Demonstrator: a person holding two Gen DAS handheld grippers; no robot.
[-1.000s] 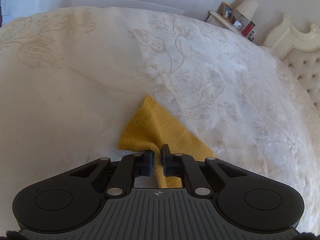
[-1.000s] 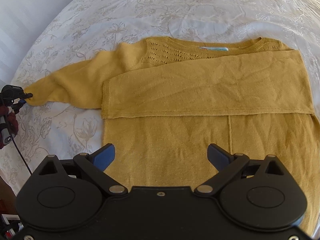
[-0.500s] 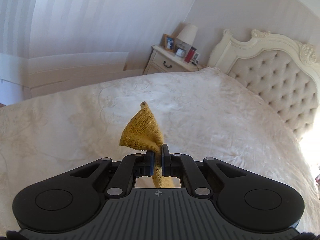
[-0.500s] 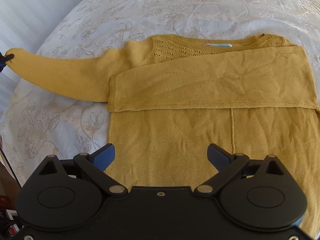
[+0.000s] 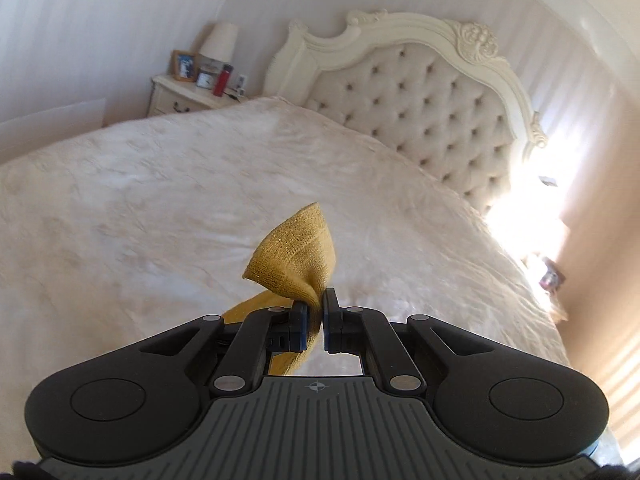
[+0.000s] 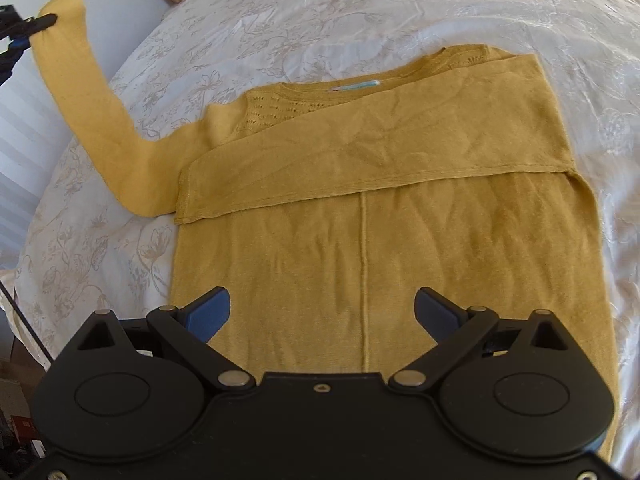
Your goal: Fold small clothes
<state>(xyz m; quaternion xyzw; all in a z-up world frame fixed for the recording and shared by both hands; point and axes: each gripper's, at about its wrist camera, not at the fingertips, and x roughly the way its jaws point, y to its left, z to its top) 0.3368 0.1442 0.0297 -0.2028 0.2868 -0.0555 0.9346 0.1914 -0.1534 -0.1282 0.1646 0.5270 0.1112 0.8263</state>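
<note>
A mustard-yellow knit sweater [image 6: 360, 240] lies flat on the white bedspread [image 6: 360, 12], one sleeve folded across its chest [image 6: 400, 152]. The other sleeve [image 6: 92, 120] is lifted off the bed at the left, its cuff [image 5: 296, 256] pinched in my left gripper [image 5: 316, 320], which is shut on it. That same left gripper [image 6: 44, 22] shows at the far left edge of the right wrist view. My right gripper [image 6: 322, 312] hovers over the sweater's lower body, open, with nothing between its blue pads [image 6: 210, 312].
A tufted cream headboard [image 5: 432, 100] stands at the bed's far end. A nightstand [image 5: 188, 92] with a lamp, picture frames and a red bottle stands beside it. Bright sunlight washes out the right side. The bed edge drops off at the left [image 6: 24, 280].
My left gripper has lifted the sleeve cuff off the bed and swung it up and around. The sleeve now hangs raised instead of lying flat. The right gripper shifted slightly, still open.
</note>
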